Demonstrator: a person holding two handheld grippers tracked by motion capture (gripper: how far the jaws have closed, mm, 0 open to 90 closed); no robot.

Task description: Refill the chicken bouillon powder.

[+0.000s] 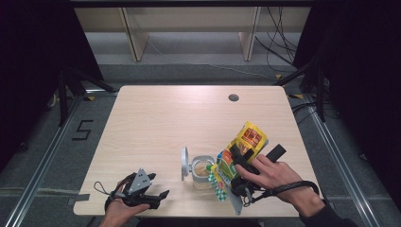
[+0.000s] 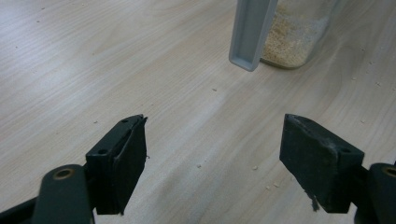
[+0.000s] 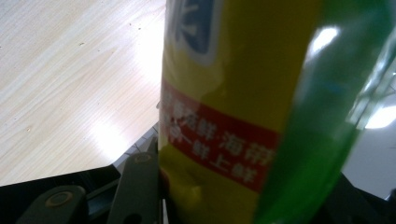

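Gripping yellow packet, right tool; left tool wide open.

Glossy yellow-green plastic film on the pouch; clear plastic container at upper right; matt light wood-grain table; matt black pads.

black gripper with grey three-cornered plate, black wrist strap, dark sleeve.
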